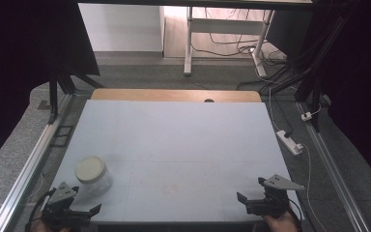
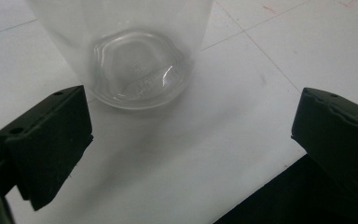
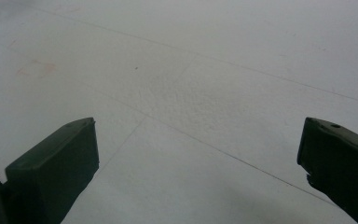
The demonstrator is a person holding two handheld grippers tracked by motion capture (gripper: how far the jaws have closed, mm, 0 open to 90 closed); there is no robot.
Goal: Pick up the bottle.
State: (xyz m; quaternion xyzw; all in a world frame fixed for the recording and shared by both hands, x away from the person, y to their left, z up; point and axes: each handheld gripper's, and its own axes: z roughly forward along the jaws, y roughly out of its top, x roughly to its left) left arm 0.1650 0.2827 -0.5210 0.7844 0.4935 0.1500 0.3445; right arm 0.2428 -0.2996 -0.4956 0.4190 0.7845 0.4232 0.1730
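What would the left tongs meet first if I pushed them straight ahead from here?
Most likely the clear plastic jar, standing just ahead of the open left tongs, slightly left of their centreline. Depth is hard to judge, so the left jaw may touch first.

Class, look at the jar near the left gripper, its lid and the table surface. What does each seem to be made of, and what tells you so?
Jar: probably clear plastic, glossy; the table shows through its wall, and its base looks moulded.
Lid: opaque, off-white, matt, likely plastic; hard to tell.
Table surface: pale matt sheet, faintly textured, with thin lines; material unclear.
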